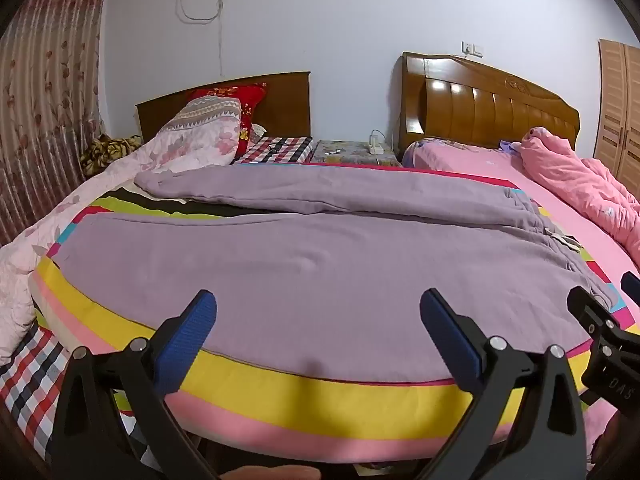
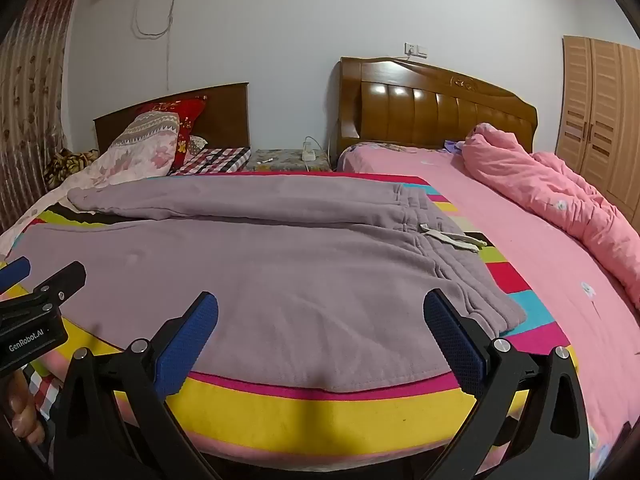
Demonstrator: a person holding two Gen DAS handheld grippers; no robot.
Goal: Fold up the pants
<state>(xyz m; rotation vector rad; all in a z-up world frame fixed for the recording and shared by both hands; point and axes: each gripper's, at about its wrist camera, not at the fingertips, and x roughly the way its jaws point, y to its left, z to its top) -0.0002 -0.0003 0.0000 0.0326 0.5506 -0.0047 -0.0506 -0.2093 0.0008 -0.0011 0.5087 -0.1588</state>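
Lilac sweatpants point(image 1: 312, 256) lie spread flat on a striped multicolour cloth point(image 1: 320, 396) on the bed. The two legs run to the left and the waistband with its white drawstring point(image 2: 452, 238) is at the right. My left gripper point(image 1: 318, 312) hovers open over the near leg's front edge, nothing between its blue pads. My right gripper point(image 2: 320, 314) also stands open, above the near edge close to the waistband corner point(image 2: 500, 312). In each view the other gripper shows at the side: the right one point(image 1: 604, 312) and the left one point(image 2: 40, 280).
A rumpled pink quilt point(image 2: 560, 200) lies on the pink sheet at the right. Pillows point(image 1: 212, 128) and a floral quilt point(image 1: 48, 240) sit at the left. Two wooden headboards point(image 1: 488, 100) and a small bedside table point(image 1: 352, 152) stand at the back; a wardrobe point(image 2: 600, 112) is far right.
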